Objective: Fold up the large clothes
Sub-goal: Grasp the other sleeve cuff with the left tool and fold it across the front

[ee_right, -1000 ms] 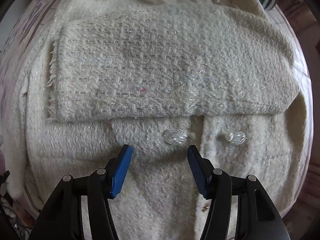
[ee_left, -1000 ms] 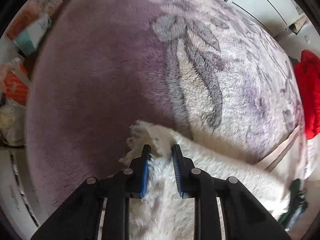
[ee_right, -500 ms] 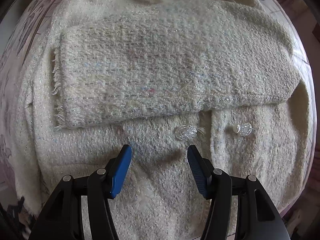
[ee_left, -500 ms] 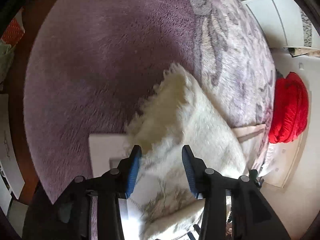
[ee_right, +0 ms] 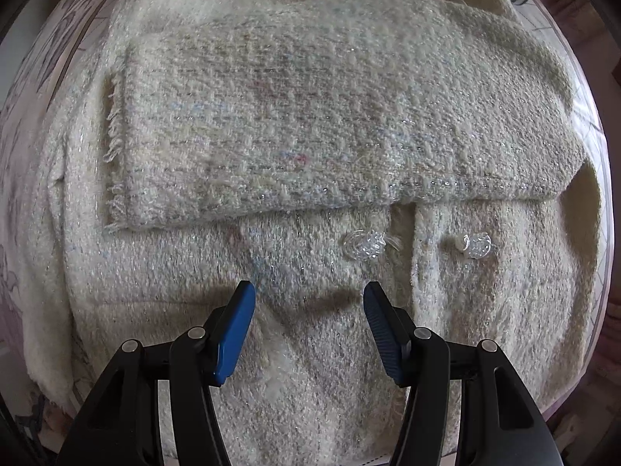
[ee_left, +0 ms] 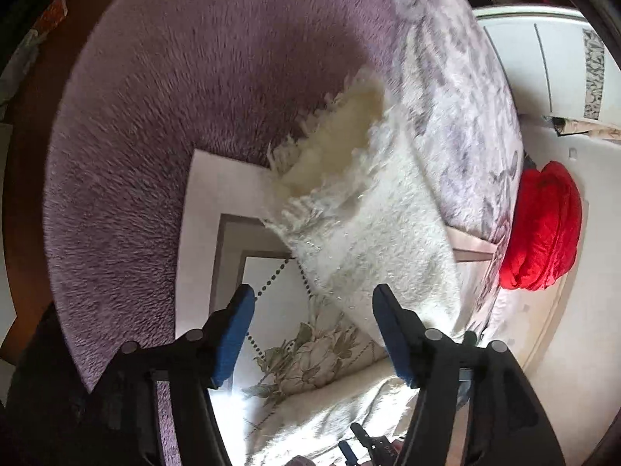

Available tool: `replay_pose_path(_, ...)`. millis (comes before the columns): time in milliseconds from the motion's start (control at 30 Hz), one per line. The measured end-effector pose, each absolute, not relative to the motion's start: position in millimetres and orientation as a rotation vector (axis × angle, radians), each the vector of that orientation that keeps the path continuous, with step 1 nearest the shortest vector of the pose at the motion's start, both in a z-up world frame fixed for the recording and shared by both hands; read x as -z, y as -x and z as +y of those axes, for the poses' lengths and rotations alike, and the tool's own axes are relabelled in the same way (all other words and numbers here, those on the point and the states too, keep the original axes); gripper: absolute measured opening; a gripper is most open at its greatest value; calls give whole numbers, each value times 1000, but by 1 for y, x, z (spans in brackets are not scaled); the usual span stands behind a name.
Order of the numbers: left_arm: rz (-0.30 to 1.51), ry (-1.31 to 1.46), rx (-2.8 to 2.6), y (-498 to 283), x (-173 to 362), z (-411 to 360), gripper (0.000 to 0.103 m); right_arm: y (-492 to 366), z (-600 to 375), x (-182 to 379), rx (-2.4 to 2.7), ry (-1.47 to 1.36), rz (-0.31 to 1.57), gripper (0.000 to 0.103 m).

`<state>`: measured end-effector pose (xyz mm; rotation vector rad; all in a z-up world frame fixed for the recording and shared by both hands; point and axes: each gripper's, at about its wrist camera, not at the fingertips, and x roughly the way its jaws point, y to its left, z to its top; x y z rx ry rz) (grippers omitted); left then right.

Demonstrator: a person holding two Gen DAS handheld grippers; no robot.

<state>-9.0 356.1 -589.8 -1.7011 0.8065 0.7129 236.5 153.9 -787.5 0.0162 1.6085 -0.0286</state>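
A cream tweed jacket (ee_right: 310, 147) with clear buttons (ee_right: 365, 244) fills the right wrist view; one sleeve (ee_right: 330, 132) lies folded across its front. My right gripper (ee_right: 308, 295) is open just above the jacket's lower front. In the left wrist view the other sleeve (ee_left: 361, 213), with a fringed cuff, hangs loose in front of my left gripper (ee_left: 312, 303), which is open and holds nothing.
A purple fluffy blanket (ee_left: 174, 116) with grey leaf print covers the bed. A floral sheet (ee_left: 310, 353) shows beneath the sleeve. A red bundle (ee_left: 543, 229) lies at the right, white cabinets (ee_left: 543, 54) beyond.
My left gripper has opened, let go of the sleeve cuff and drawn back and up from it. The right gripper has stayed open and nearly still over the jacket.
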Motion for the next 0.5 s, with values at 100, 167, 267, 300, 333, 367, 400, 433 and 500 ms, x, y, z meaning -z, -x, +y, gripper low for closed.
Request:
replay_pose_path(100, 797, 1697, -723, -10, 609, 366, 61, -237, 152, 789, 34, -15, 1604, 60)
replay_pose_path(167, 780, 1652, -774, -22, 614, 376, 61, -237, 148, 788, 44, -31, 1602, 60)
replay_pose_path(267, 738, 1526, -888, -43, 600, 386, 61, -236, 144, 788, 50, -31, 1597, 60)
replay_pose_path(300, 725, 1483, -908, -50, 594, 388, 59, -235, 143, 786, 50, -31, 1597, 60)
replay_pose_path(333, 719, 1431, -931, -57, 588, 391, 31, -235, 141, 786, 49, -31, 1596, 60)
replay_pose_path(367, 751, 1349, -946, -70, 579, 395, 11, -236, 139, 786, 51, -29, 1593, 60)
replay_pose_path(400, 765, 1311, -946, -78, 576, 397, 11, -237, 137, 786, 51, -24, 1592, 60)
replay_pose_path(433, 782, 1245, -953, -89, 567, 400, 10, -239, 135, 786, 57, -13, 1590, 60)
replay_pose_path(500, 805, 1089, -945, -115, 544, 401, 10, -243, 132, 780, 90, 52, 1573, 64)
